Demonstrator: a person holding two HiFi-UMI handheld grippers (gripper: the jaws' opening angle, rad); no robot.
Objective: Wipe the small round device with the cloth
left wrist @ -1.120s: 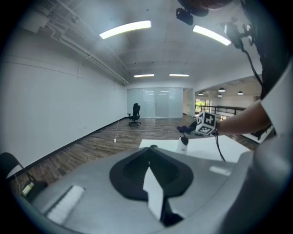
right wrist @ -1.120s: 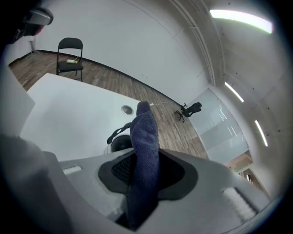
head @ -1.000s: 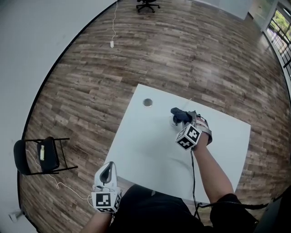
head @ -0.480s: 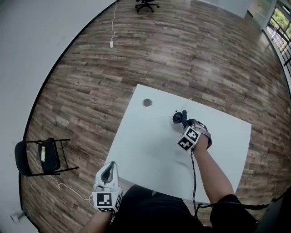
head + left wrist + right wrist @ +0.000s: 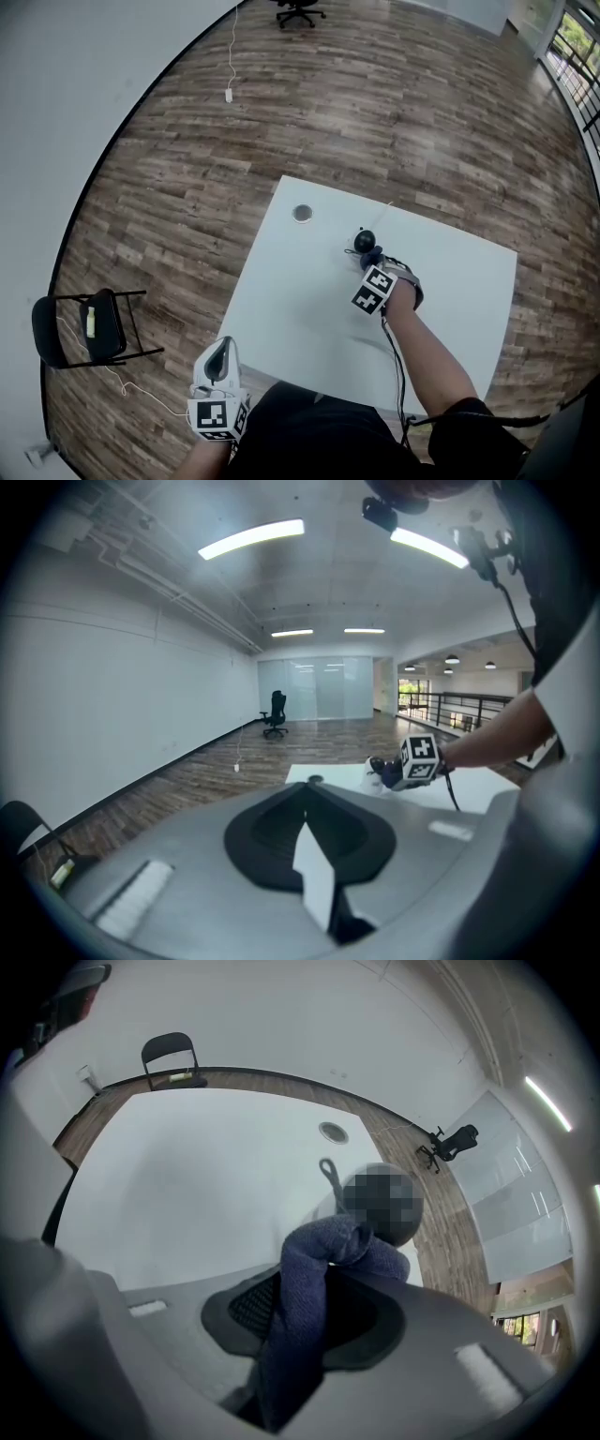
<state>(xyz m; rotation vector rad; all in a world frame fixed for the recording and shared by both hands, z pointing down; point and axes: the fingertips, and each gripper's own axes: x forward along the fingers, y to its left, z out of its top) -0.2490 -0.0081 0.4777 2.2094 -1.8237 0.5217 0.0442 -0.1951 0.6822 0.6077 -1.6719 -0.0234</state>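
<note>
a white table (image 5: 300, 319) is being observed on a wood plank floor (image 5: 394, 103) in a large, bare room. a black folding chair (image 5: 89, 323) is being kept by the white wall, well apart from the table, and an office chair (image 5: 298, 9) is standing at the far end. a round port (image 5: 302, 214) is being noted in the table top. the left gripper (image 5: 221, 352) is being held low at the table's near edge, its jaws being kept together with nothing between them. the right gripper (image 5: 371, 260) is being pointed steeply down over the table's middle, its jaws being clamped on a dark blue cloth (image 5: 309, 1279). the cloth's bunched end is being laid against the small round device (image 5: 365, 240), which is sitting on the table just beyond that gripper, near the port.
</note>
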